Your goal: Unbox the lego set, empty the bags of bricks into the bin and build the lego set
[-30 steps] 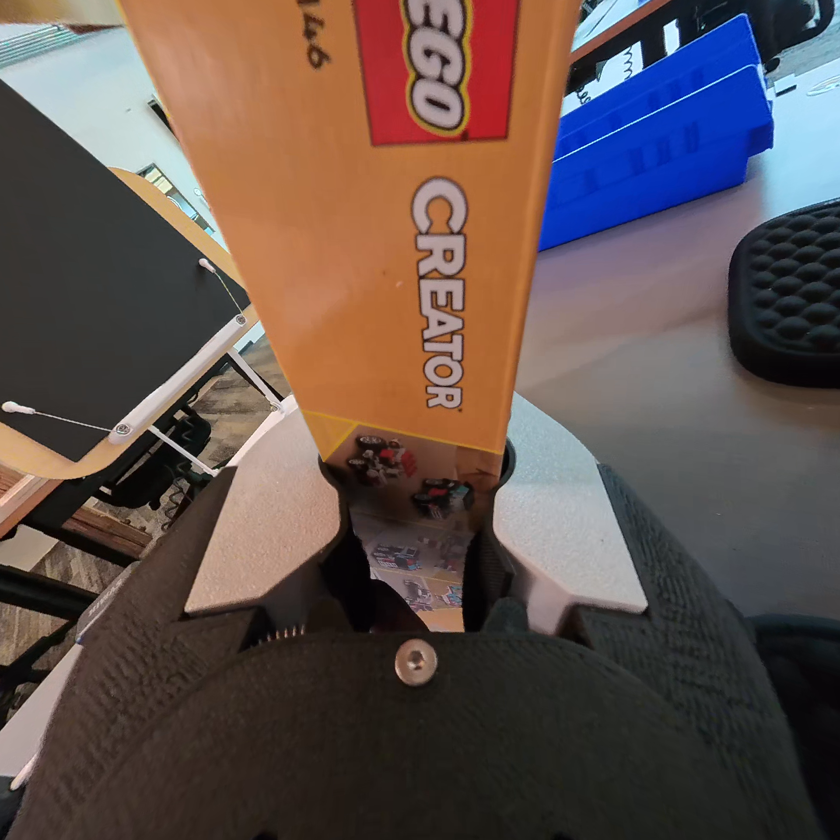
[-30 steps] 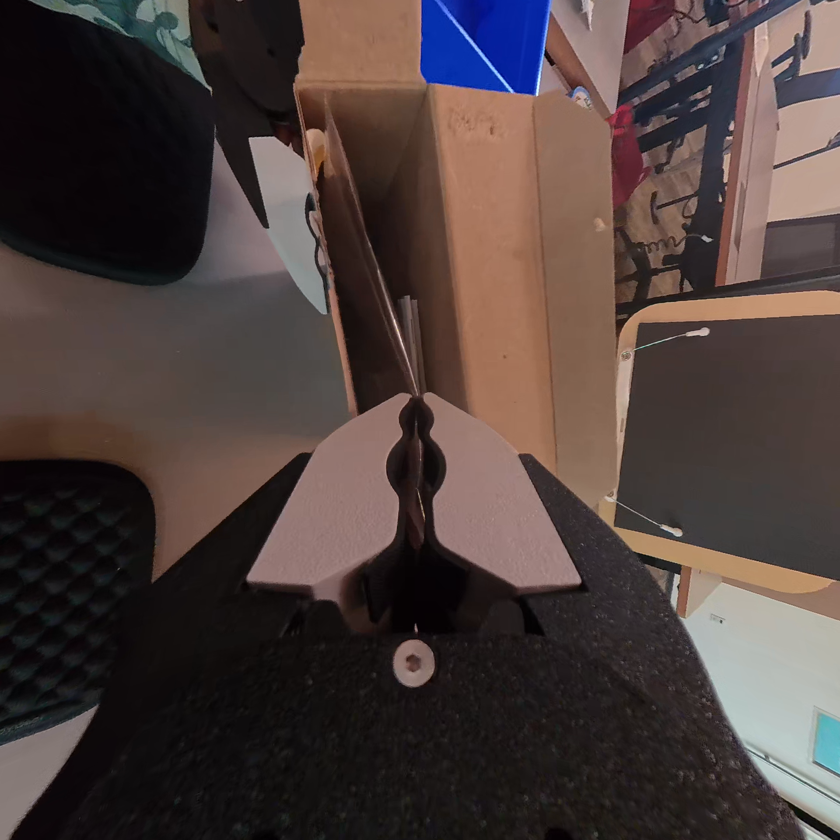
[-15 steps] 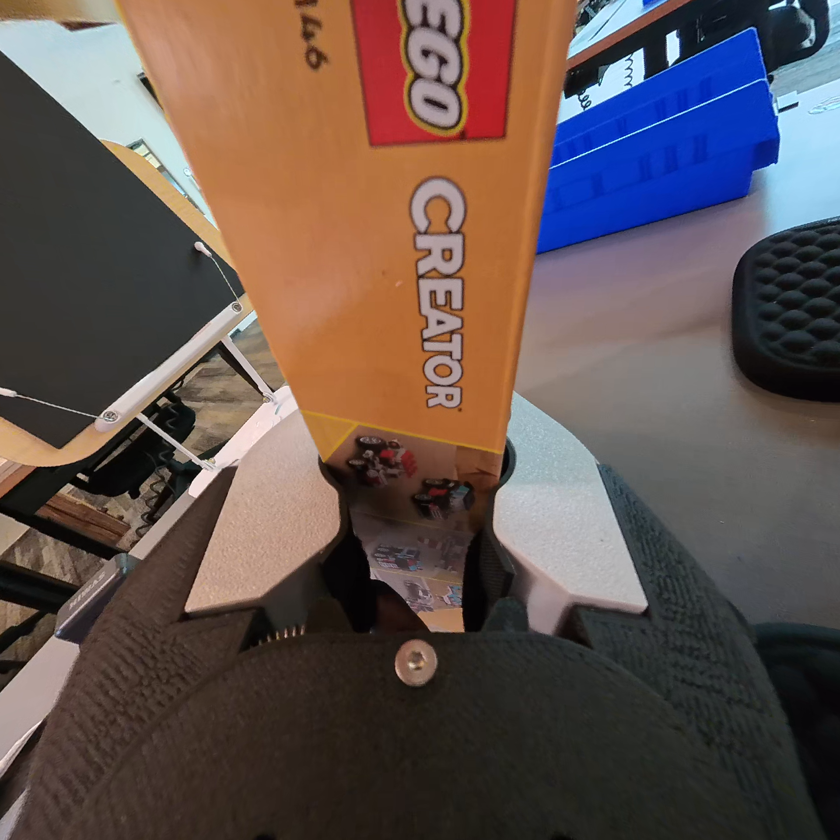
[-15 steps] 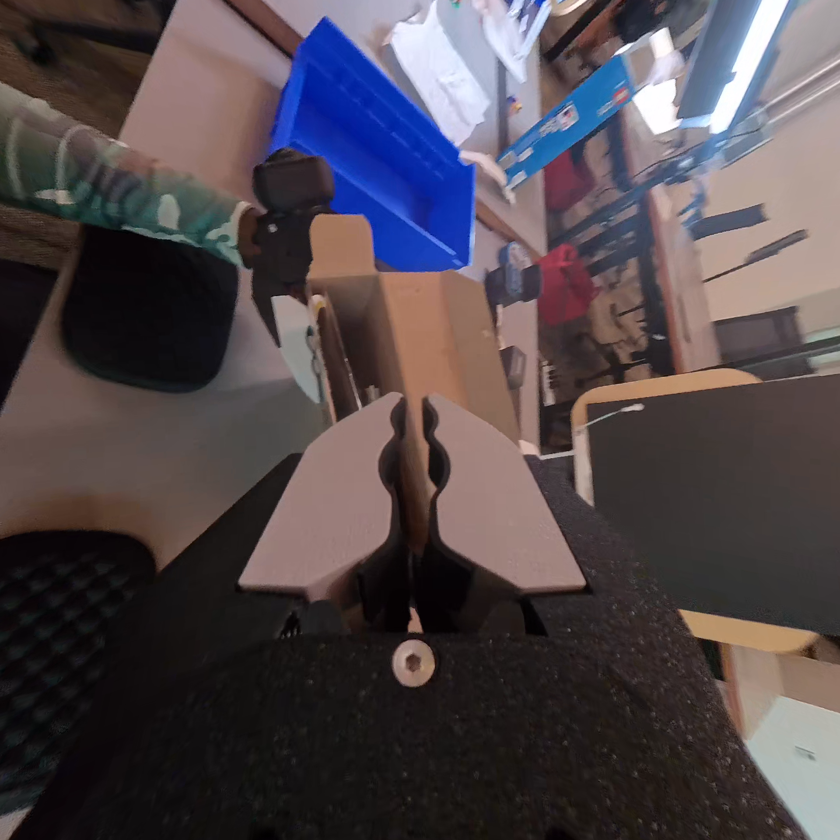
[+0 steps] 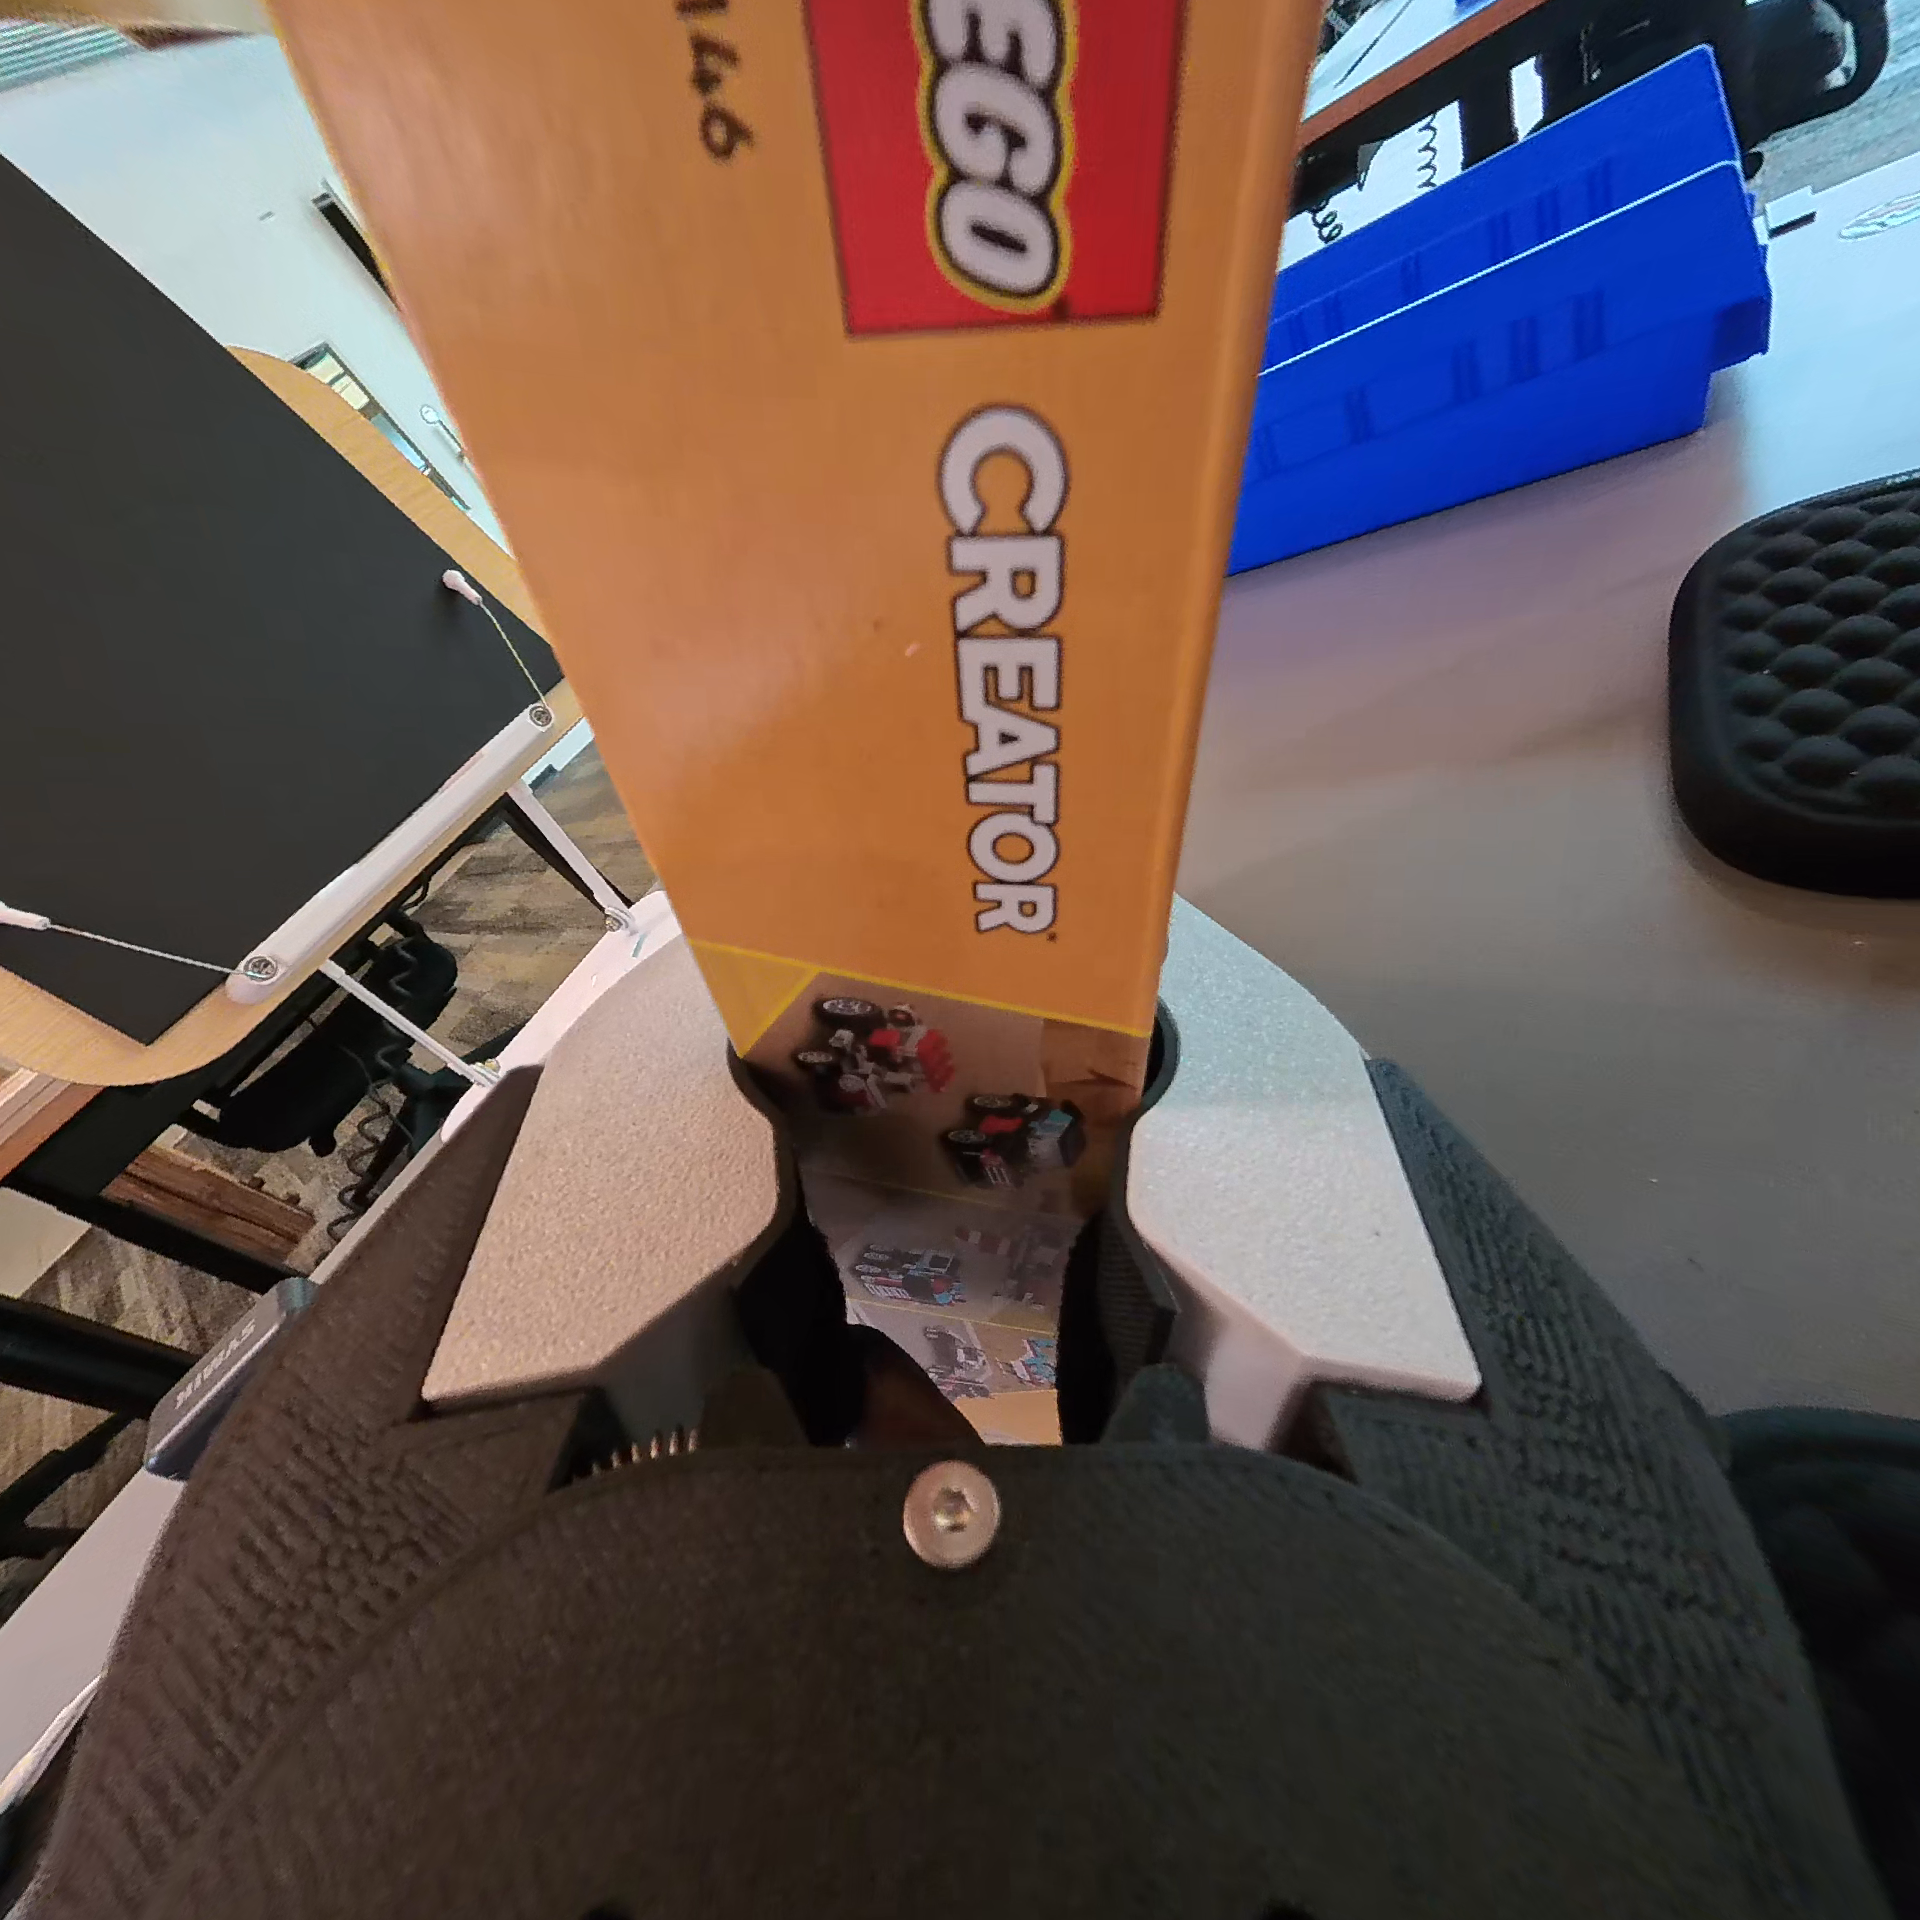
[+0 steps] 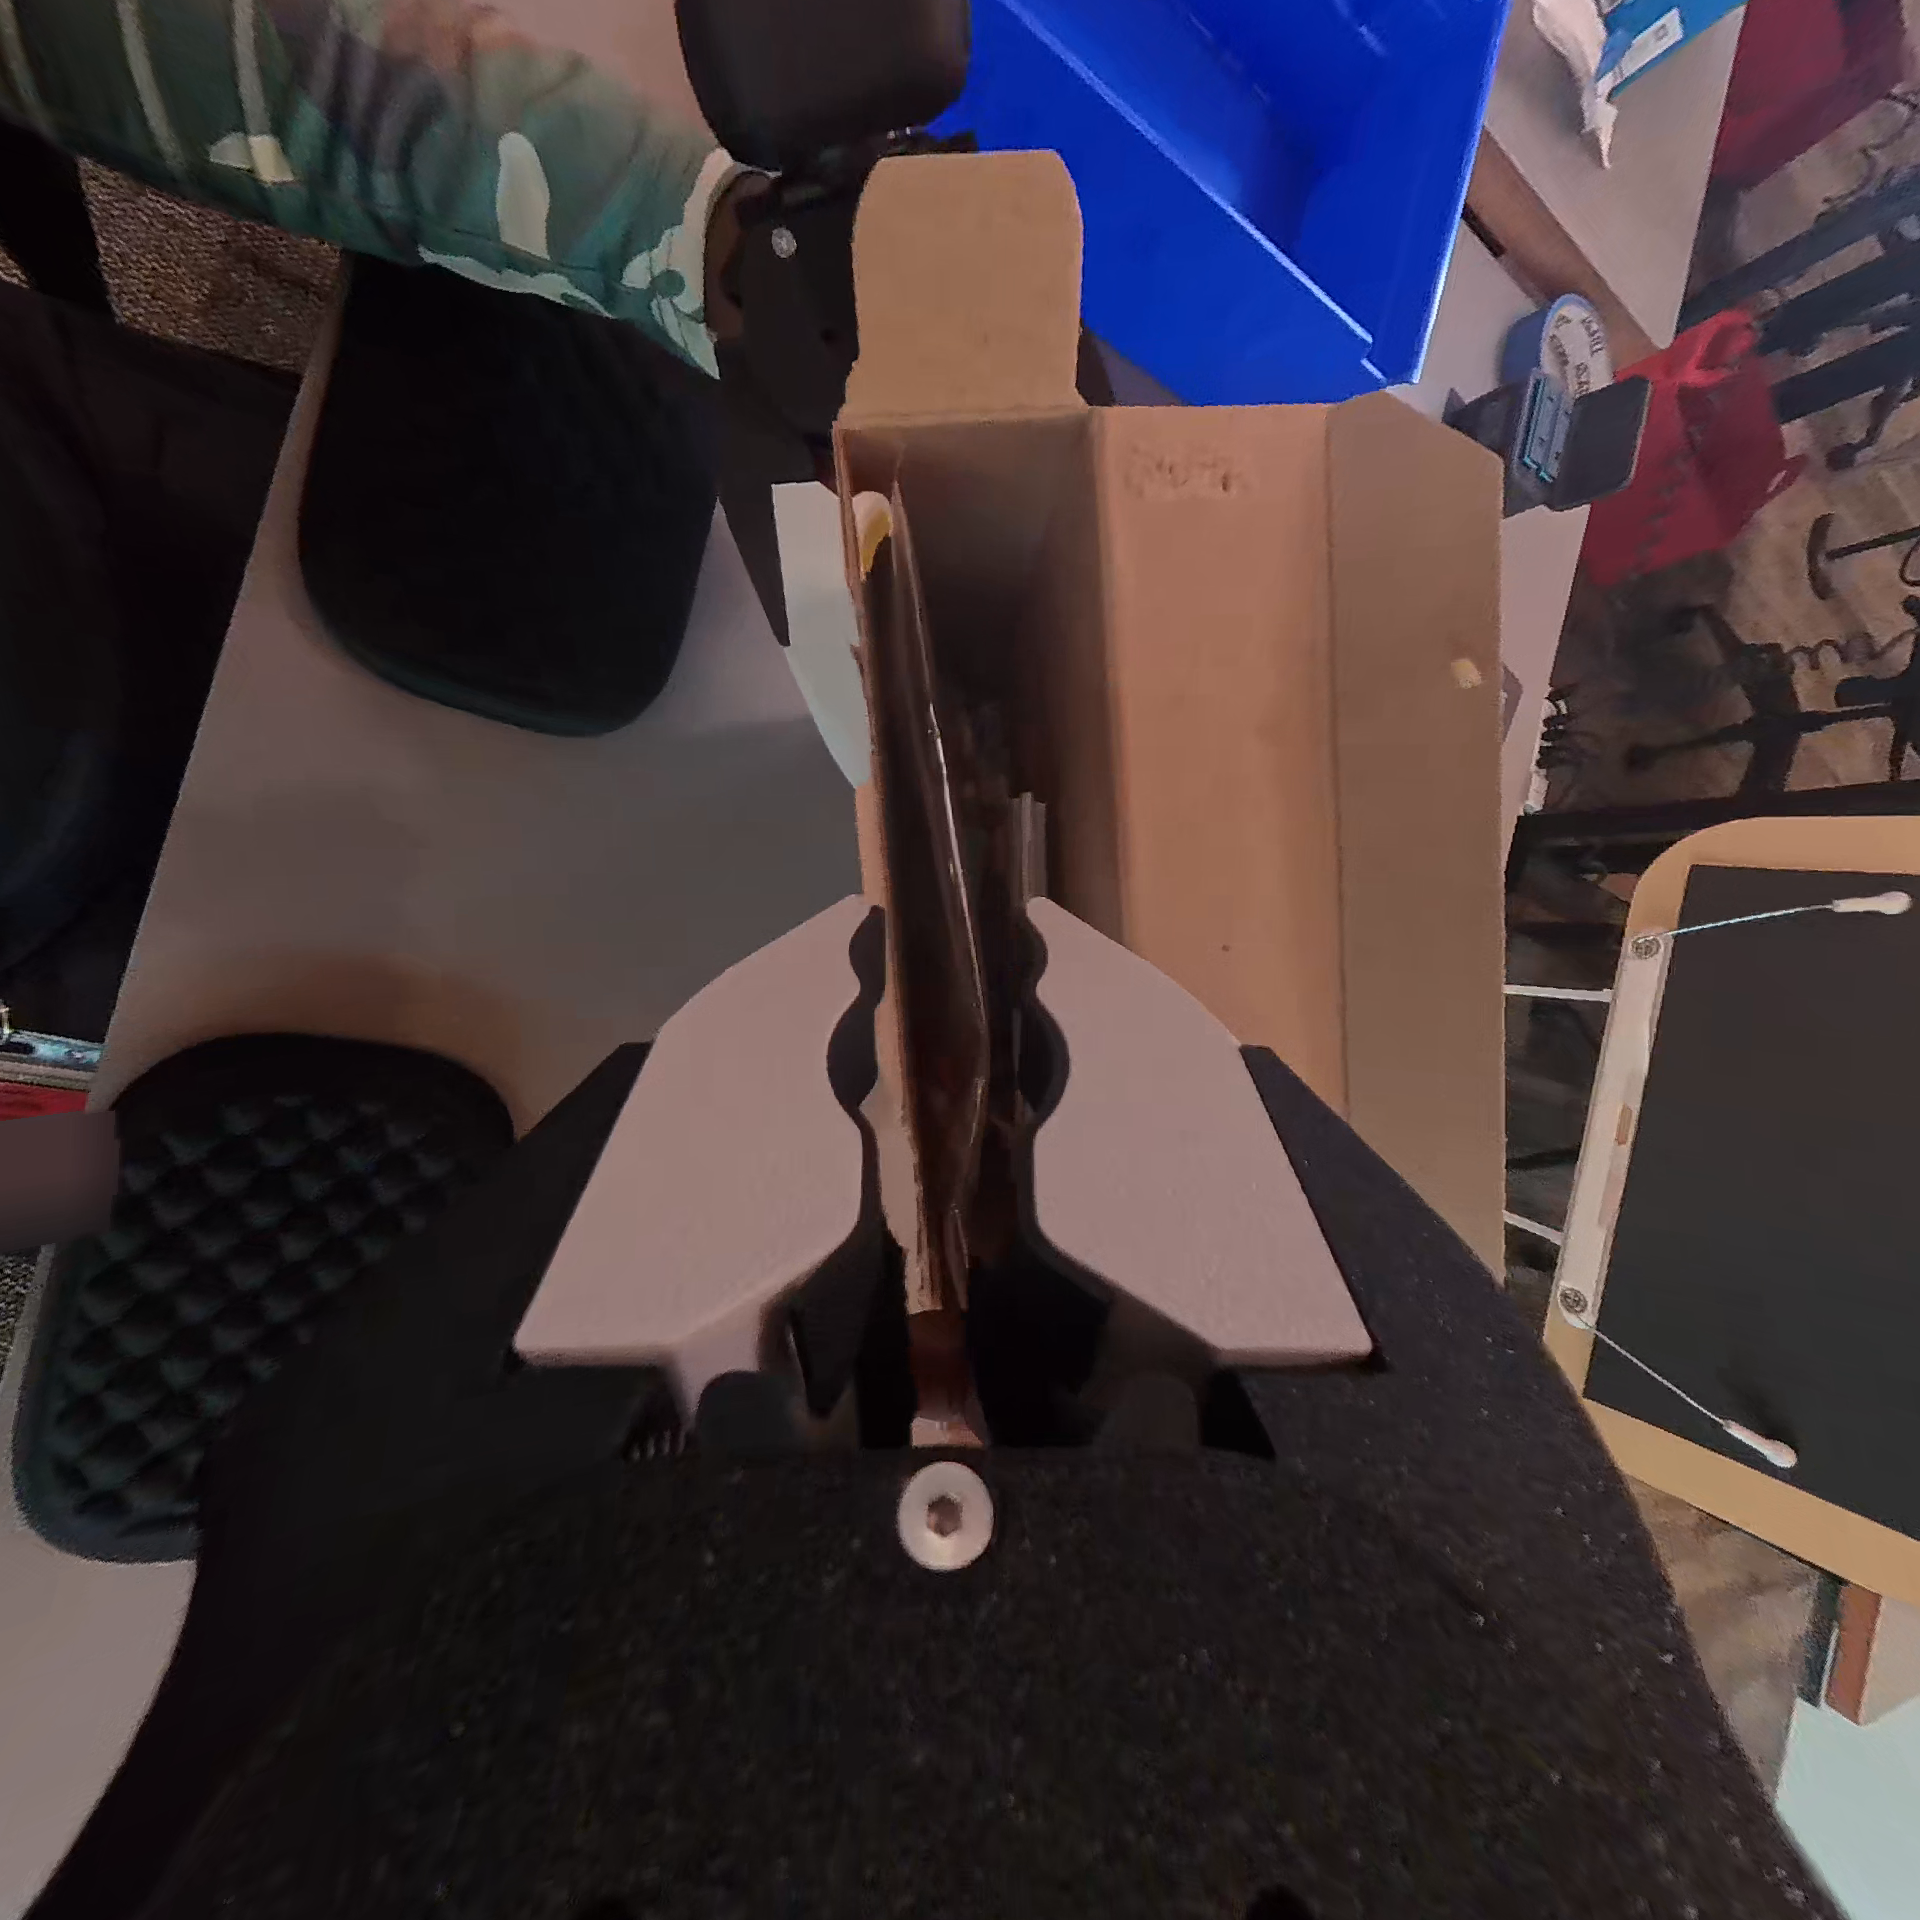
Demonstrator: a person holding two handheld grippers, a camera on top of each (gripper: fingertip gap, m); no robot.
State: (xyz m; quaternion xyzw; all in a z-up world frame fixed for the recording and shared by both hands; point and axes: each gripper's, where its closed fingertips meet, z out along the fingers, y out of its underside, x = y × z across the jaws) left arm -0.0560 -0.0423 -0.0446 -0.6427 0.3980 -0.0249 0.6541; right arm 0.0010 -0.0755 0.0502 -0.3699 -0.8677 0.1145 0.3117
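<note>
Cardboard, light and easily crushed, made up the orange lego box (image 5: 831, 540); the left tongs (image 5: 951, 1122) clamped its narrow closed end above the surface (image 5: 1507, 935). Right tongs (image 6: 945, 1039) stood part open around a slippery bag (image 6: 925, 935) at the box's near mouth, grip uncertain; take its flat edge.

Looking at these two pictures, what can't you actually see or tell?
- Box contents: right wrist view, the open lego box is dark inside; the clear bag shows no bricks.
- Box top: left wrist view, cut off by the frame.
- Blue bin: inside hidden by its wall.
</note>
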